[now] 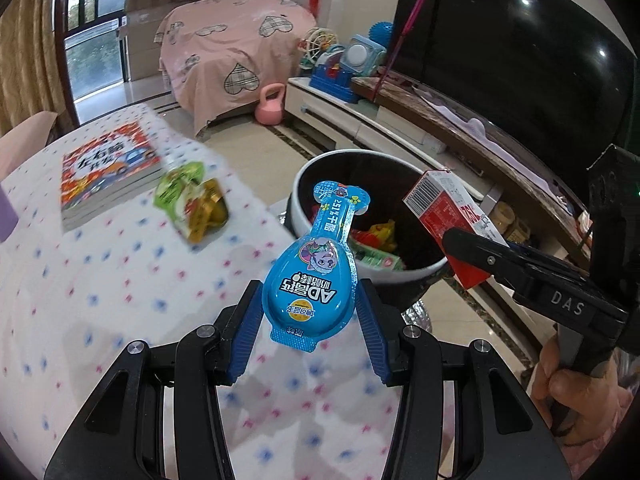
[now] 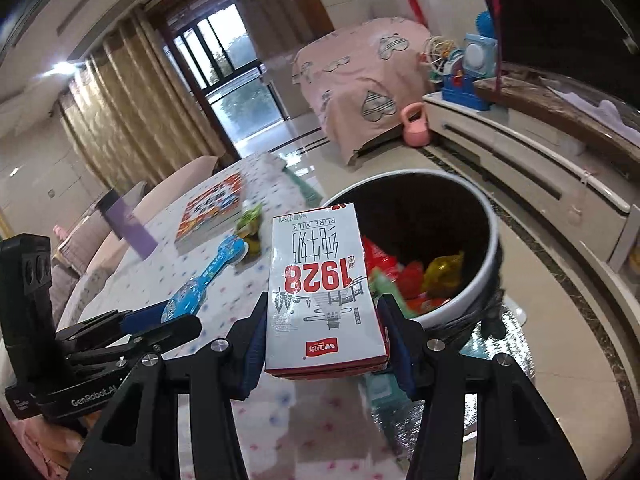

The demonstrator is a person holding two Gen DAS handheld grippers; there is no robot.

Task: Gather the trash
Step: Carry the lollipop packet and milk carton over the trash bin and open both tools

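Note:
My left gripper (image 1: 310, 312) is shut on a blue cheese-stick packet (image 1: 316, 280) and holds it above the table edge, near the bin. My right gripper (image 2: 324, 332) is shut on a white and red milk carton (image 2: 320, 288), held just before the bin's rim; the carton also shows in the left wrist view (image 1: 452, 216). The round white trash bin (image 1: 304, 216) with a black liner stands on the floor beside the table and holds several wrappers (image 2: 416, 276). A green and gold wrapper (image 1: 192, 204) lies on the table. The blue packet also shows in the right wrist view (image 2: 204, 280).
A dotted tablecloth covers the table (image 1: 100, 280). A book (image 1: 104, 172) lies at its far side, and a purple object (image 2: 132, 224) stands behind. A TV stand (image 1: 400, 128) with toys runs along the right. A pink kettlebell (image 1: 272, 104) sits on the floor.

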